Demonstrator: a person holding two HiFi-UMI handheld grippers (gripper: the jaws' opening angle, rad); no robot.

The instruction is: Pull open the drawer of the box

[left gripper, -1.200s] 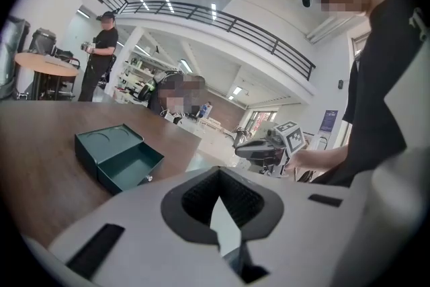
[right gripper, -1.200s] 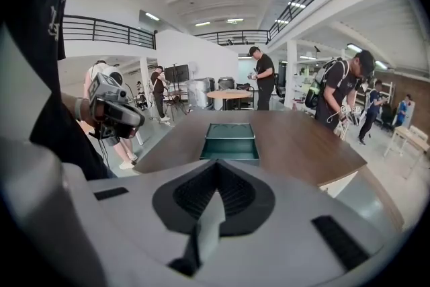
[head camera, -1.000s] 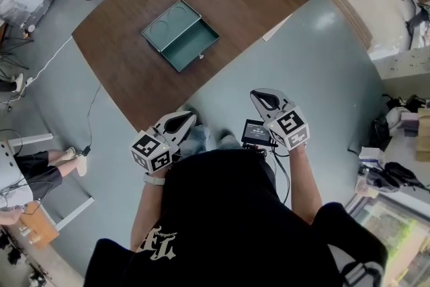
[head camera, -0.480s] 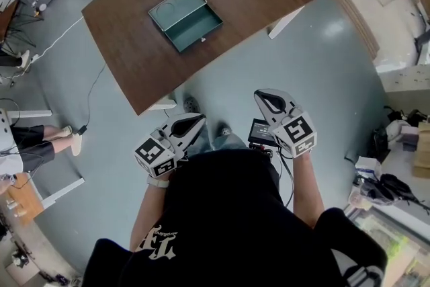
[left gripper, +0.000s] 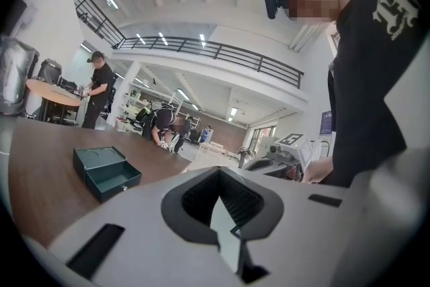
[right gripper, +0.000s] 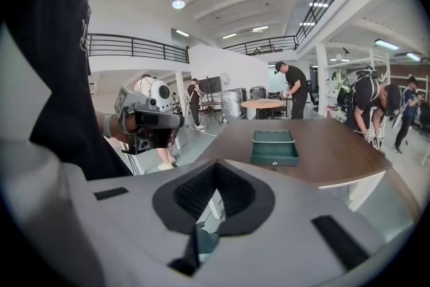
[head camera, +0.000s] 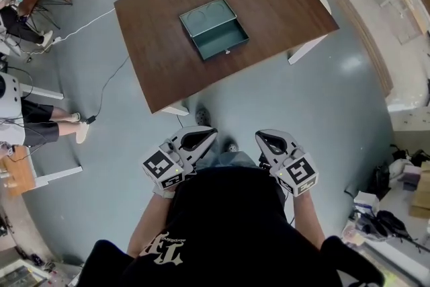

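A teal metal box lies on the brown table, its drawer slid out toward me with a small knob on its front. I stand on the floor well back from the table. My left gripper and right gripper are held close to my body, both shut and empty, far from the box. From the left gripper, the left gripper view shows the box off at the left. Over the right gripper, the right gripper view shows the box ahead.
Grey floor lies between me and the table's near edge. A white table leg stands at the right, and a black cable runs across the floor at the left. A seated person's legs are at far left. Other people work beyond the table.
The table and box have shifted up and right in the head view and look farther off. Both grippers sit lower and nearer my body. The drawer stays out.
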